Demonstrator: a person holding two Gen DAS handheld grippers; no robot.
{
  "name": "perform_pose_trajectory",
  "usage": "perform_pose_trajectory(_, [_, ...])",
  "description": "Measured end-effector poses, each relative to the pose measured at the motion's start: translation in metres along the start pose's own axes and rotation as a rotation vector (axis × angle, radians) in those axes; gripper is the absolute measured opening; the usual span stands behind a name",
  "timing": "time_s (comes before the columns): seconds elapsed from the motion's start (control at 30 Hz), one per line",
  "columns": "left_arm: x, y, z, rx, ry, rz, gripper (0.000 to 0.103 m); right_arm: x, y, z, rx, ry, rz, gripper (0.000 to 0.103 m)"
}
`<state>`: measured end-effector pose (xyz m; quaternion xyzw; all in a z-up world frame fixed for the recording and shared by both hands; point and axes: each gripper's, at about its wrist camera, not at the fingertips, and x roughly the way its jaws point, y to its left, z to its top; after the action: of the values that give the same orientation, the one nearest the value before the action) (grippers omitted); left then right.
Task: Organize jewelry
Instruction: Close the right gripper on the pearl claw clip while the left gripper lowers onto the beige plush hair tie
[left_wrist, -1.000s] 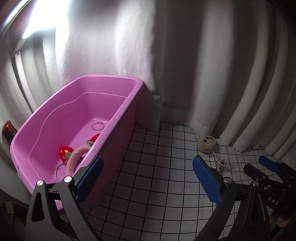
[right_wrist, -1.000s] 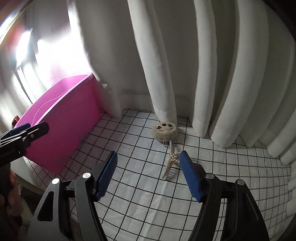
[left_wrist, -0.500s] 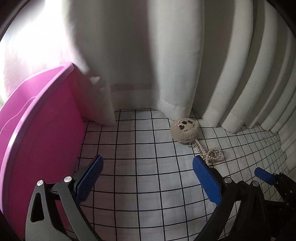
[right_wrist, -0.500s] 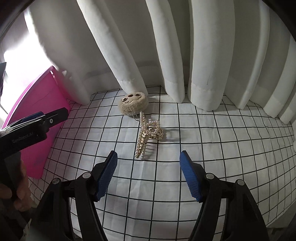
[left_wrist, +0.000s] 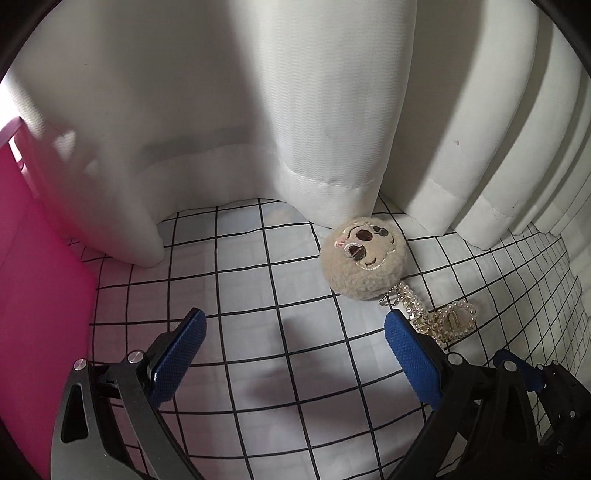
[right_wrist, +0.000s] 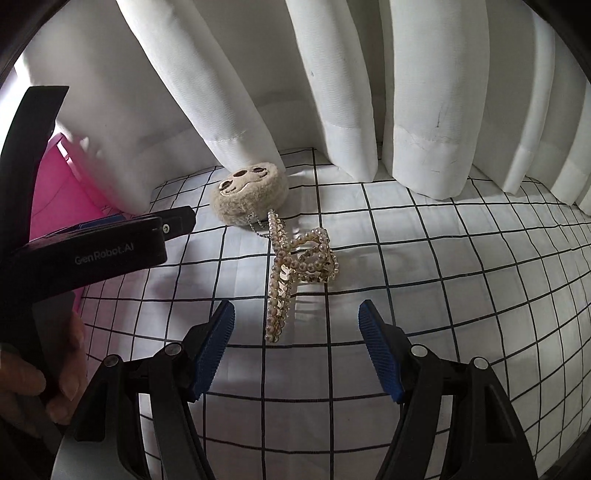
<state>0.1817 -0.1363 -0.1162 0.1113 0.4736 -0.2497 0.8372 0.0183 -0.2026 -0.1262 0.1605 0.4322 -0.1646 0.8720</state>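
Both cameras have swung away from the pink bin (left_wrist: 33, 295), now only a sliver at the left edge, and closed on the gridded cloth (right_wrist: 443, 258). Left to put away, judging by these views: the plush face charm (right_wrist: 249, 197) at the curtain (right_wrist: 424, 92) hem and the pearl hair claw (right_wrist: 295, 266) just beside it. The left gripper (left_wrist: 291, 354) hovers wide open and empty short of the charm; the right gripper (right_wrist: 295, 347) hangs level, spread wide and empty, straddling the claw's near end.

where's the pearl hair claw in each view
Left wrist: pearl hair claw lies lower right, partly behind the right blue finger.
Right wrist: pearl hair claw lies centre, just beyond the open fingers.
Shared landmark: the plush sloth-face charm touching its far end.
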Motion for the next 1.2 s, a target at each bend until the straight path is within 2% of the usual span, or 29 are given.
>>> perform_pose_trajectory(0.3, [0.025, -0.01, 0.009, 0.055, 0.007, -0.018, 0.095, 0.02, 0.001, 0.004, 0.007, 0.006, -0.038, 0.067])
perform_pose_trajectory(0.8, [0.054, -0.011, 0.023, 0.073, 0.029, -0.042, 0.095, 0.045, 0.004, 0.012, 0.003, 0.029, -0.059, 0.067])
perform_pose_trajectory(1.1, [0.066, -0.017, 0.037, 0.091, 0.017, -0.069, 0.095, 0.05, 0.0, 0.016, -0.009, -0.005, -0.066, 0.066])
perform_pose_trajectory(1.17, [0.069, -0.018, 0.042, 0.096, 0.008, -0.079, 0.093, 0.05, -0.001, 0.017, -0.012, -0.01, -0.066, 0.066])
perform_pose_trajectory(1.2, [0.069, -0.018, 0.043, 0.099, 0.008, -0.086, 0.086, 0.05, 0.0, 0.017, -0.019, -0.012, -0.068, 0.065])
